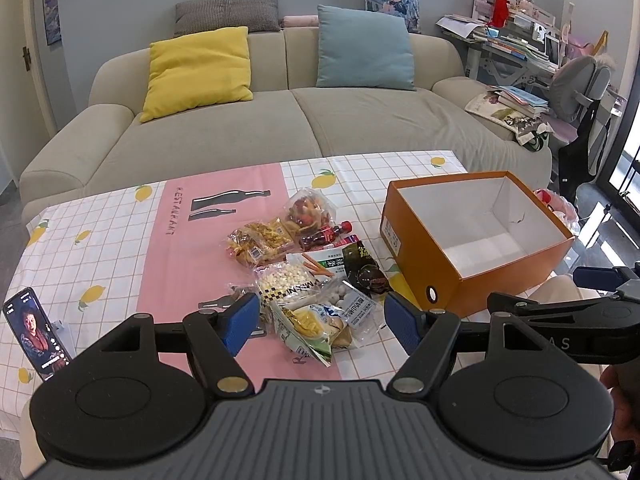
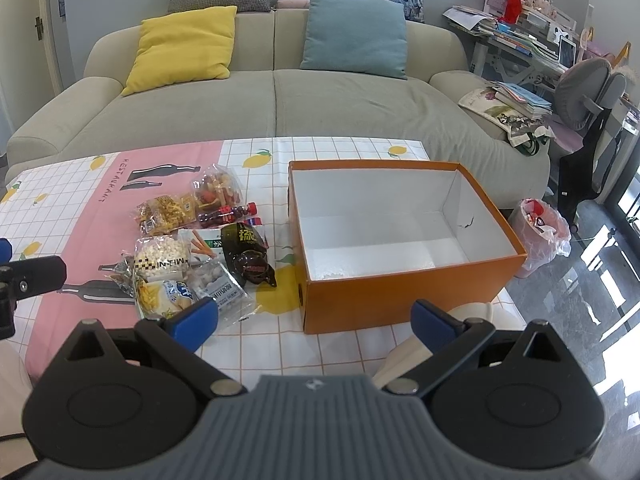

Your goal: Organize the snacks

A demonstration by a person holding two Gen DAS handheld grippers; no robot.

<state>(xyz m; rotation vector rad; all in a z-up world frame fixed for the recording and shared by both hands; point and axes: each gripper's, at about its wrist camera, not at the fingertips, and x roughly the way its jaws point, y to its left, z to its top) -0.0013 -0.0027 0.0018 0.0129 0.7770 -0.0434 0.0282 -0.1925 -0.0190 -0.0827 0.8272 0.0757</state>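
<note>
A pile of snack packets (image 1: 304, 268) lies on the tablecloth, with a small red bottle (image 1: 326, 235) and a dark packet (image 1: 366, 270) among them. An empty orange box (image 1: 424, 240) with a white inside stands to its right. My left gripper (image 1: 320, 324) is open and empty, just in front of the nearest packets. In the right wrist view the pile (image 2: 192, 248) is at left and the box (image 2: 396, 292) at centre. My right gripper (image 2: 316, 318) is open and empty, in front of the box's near wall.
A phone (image 1: 34, 332) stands propped at the table's left near corner. A beige sofa (image 1: 280, 120) with cushions runs behind the table. A bin with a plastic bag (image 2: 540, 232) stands on the floor to the right, with a cluttered desk and chair beyond.
</note>
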